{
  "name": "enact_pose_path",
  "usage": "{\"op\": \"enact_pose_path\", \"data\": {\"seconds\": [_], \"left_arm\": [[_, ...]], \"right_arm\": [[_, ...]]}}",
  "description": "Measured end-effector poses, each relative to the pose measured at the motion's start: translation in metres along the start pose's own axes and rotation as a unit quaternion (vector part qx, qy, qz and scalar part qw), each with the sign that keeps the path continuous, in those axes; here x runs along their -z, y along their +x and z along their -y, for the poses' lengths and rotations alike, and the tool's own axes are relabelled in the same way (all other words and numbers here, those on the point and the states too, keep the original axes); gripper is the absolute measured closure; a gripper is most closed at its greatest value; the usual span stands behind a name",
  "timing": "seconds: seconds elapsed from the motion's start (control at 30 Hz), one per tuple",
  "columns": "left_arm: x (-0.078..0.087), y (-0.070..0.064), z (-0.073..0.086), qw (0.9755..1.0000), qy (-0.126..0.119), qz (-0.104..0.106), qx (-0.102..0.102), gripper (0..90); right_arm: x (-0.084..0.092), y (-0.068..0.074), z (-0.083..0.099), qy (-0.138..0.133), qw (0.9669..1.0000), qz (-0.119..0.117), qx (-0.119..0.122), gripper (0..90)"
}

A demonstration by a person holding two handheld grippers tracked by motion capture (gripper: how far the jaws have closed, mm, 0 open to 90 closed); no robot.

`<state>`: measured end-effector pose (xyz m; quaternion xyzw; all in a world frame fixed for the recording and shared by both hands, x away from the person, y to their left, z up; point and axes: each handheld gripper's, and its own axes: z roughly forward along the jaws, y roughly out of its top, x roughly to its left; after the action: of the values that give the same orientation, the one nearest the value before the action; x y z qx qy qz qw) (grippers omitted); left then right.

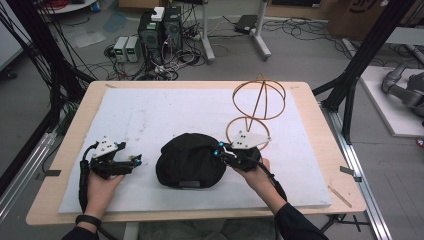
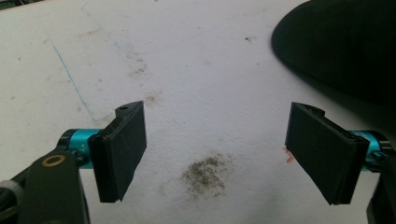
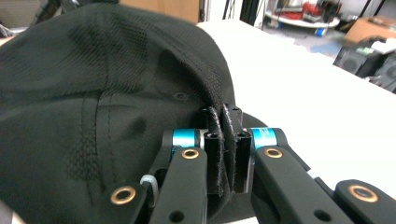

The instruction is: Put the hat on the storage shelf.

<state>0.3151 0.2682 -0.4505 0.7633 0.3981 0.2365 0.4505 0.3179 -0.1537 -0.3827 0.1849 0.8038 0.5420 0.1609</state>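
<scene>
A black cap [image 1: 189, 160] lies in the middle of the white foam mat [image 1: 150, 115]. My right gripper [image 1: 226, 152] is at the cap's right side and is shut on its edge. In the right gripper view the mesh fabric of the cap [image 3: 93, 93] is pinched between the two closed jaws of the right gripper [image 3: 225, 140]. My left gripper [image 1: 131, 161] rests on the mat left of the cap, apart from it, and is open. In the left gripper view nothing lies between the fingers of the left gripper [image 2: 215, 149], and the cap [image 2: 345, 42] shows at the upper right.
A copper wire stand [image 1: 258, 102] of looped rings stands on the mat behind the right gripper. A dark stain [image 2: 205, 173] marks the mat between the left jaws. The wooden table [image 1: 320, 135] rims the mat, and computers and cables [image 1: 160, 35] sit on the floor beyond.
</scene>
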Motion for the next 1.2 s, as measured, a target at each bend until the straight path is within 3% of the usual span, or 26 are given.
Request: {"op": "enact_pose_path", "data": {"seconds": [0.27,0.53,0.9,1.2], "left_arm": [[0.0,0.0,0.0,1.0,0.003,0.001,-0.004,20.7],[-0.001,-0.001,0.0,1.0,0.004,0.001,-0.005,20.6],[-0.001,-0.001,0.0,1.0,0.004,0.003,-0.007,20.6],[-0.001,-0.002,0.0,0.9999,0.005,0.004,-0.009,20.6]], "right_arm": [[0.008,0.004,-0.025,-0.039,0.9992,0.007,0.01,88.7],[0.026,-0.008,-0.062,-0.086,0.9955,0.036,0.015,88.7],[0.061,-0.032,-0.118,-0.141,0.9864,0.082,0.022,88.6],[0.096,-0.058,-0.136,-0.163,0.9765,0.14,0.018,88.7]]}}
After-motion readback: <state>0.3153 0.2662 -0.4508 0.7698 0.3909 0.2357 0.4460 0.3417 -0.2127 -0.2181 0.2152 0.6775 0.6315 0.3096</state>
